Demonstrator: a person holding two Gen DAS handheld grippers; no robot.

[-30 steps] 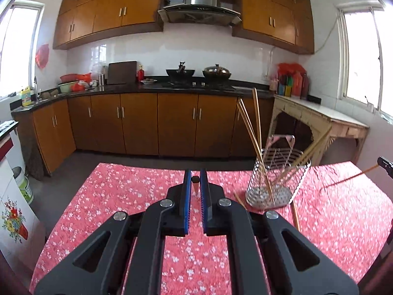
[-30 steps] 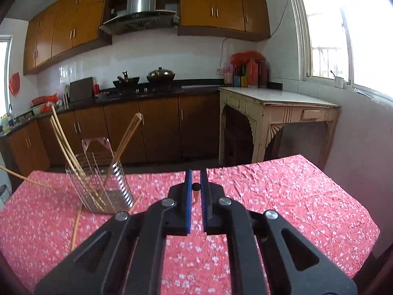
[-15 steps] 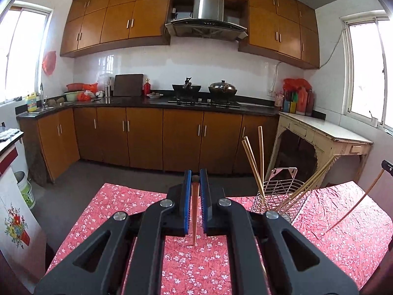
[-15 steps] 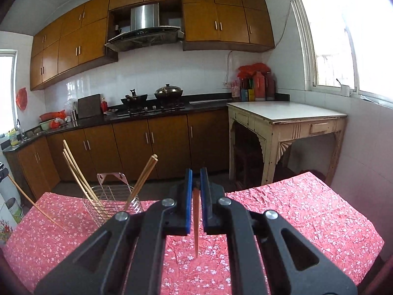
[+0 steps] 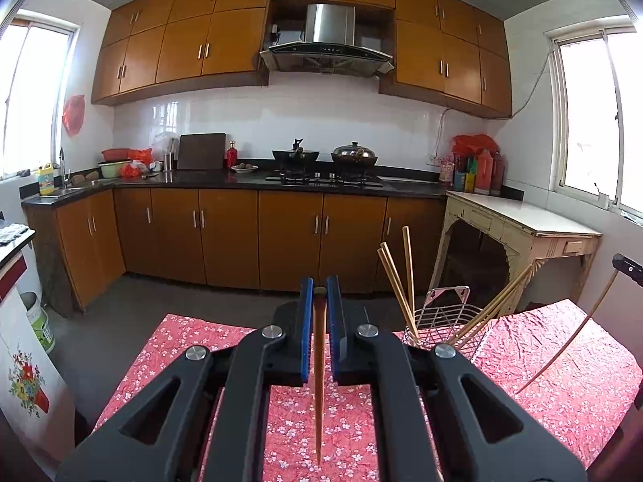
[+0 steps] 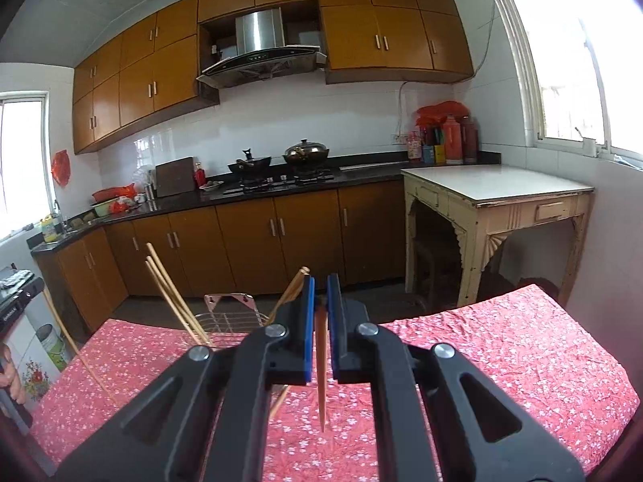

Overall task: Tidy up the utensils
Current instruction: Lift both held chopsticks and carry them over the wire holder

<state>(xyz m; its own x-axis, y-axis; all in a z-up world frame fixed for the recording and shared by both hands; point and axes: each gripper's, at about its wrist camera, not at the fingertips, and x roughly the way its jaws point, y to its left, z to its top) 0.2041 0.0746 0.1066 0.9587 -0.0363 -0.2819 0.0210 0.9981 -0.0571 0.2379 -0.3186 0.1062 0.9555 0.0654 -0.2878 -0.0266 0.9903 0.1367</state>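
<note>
My left gripper (image 5: 319, 281) is shut on the top end of a brown chopstick (image 5: 318, 381) that hangs point-down over the red floral tablecloth (image 5: 193, 345). My right gripper (image 6: 319, 281) is shut on a second chopstick (image 6: 320, 365) in the same way. A wire utensil basket (image 5: 440, 323) stands on the table between them, right of the left gripper and left of the right one (image 6: 231, 319). Several chopsticks lean in it. The right gripper's chopstick (image 5: 562, 341) shows slanting at the right of the left wrist view.
One loose chopstick (image 6: 278, 401) lies on the cloth near the basket. A white cabinet with a flower sticker (image 5: 24, 381) stands at the table's left. Beyond are brown kitchen cabinets (image 5: 289, 237) and a cream side table (image 6: 494, 197).
Both grippers have risen above the table. The two chopsticks have come up with them and now hang down from the pads; the basket sits lower in both views.
</note>
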